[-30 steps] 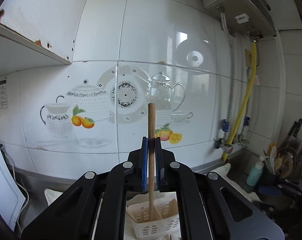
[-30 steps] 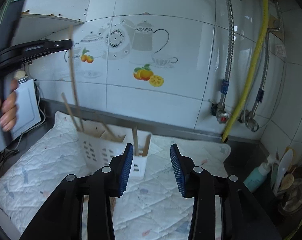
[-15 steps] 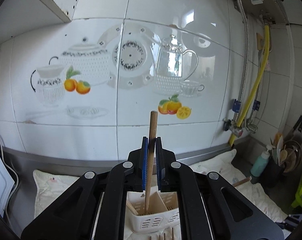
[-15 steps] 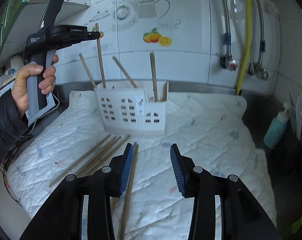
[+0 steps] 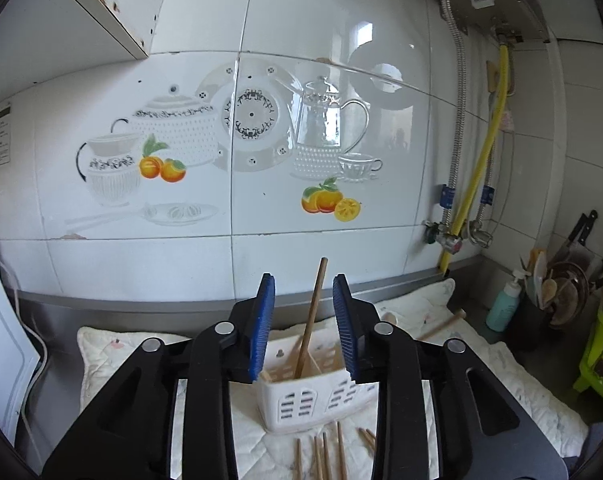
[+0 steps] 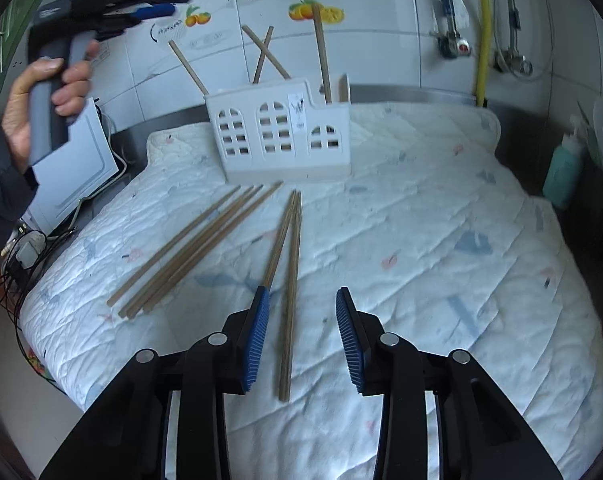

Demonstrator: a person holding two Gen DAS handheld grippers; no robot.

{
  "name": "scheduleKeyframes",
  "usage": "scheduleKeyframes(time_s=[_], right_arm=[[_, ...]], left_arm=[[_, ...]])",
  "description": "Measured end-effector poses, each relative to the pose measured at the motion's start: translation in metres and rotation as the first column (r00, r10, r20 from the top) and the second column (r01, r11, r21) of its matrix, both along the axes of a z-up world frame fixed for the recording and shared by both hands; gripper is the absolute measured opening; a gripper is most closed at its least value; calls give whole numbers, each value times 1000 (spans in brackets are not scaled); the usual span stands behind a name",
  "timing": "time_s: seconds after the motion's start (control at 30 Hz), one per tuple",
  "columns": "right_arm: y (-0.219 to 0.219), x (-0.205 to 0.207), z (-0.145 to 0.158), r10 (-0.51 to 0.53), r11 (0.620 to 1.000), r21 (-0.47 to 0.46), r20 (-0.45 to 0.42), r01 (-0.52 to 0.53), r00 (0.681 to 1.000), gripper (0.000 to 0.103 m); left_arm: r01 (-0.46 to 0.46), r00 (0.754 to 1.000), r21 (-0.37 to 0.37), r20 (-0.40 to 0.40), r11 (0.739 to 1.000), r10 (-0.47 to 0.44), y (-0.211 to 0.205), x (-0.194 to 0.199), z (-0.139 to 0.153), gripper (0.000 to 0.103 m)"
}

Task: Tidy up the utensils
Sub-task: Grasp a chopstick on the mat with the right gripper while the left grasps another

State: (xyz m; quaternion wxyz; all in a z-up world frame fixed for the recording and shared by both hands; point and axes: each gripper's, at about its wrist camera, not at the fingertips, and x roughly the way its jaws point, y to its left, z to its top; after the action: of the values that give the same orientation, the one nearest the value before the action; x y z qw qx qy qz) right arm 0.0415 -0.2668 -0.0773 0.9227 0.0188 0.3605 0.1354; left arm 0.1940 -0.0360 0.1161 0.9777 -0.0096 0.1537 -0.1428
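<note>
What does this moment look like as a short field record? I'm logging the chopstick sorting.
holder: white caddy on quilted mat, chopsticks standing in it
loose: chopsticks lying on mat in front of caddy
left gripper: jaws opening, released chopstick stands in caddy
right gripper: jaws closing, one flat chopstick between them, untouched

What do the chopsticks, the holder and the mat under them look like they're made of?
Chopsticks: wood or bamboo by the look, matte tan-brown with no shine. Holder: probably moulded plastic, smooth white, with arched window cut-outs. Mat: quilted fabric, off-white, with stitched lines, puckers and small coloured prints.
</note>
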Motion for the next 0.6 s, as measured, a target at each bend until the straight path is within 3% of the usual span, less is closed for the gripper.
scheduleKeyframes(time_s=[0.13,0.3,0.6], right_arm=[[5,-7,-18,7,1000,4,-38,-7,999,19],[10,-5,-28,2,1000,20,-55,-1,998,17],[17,9,-35,-19,1000,3,-62,19,998,11]], left_arm=[[-5,1000,12,-20,1000,5,9,-33,-10,36],[-8,997,10,-77,1000,8,25,-72,-37,39],[-49,960,43,-275,998,59,48,-113,-117,38]])
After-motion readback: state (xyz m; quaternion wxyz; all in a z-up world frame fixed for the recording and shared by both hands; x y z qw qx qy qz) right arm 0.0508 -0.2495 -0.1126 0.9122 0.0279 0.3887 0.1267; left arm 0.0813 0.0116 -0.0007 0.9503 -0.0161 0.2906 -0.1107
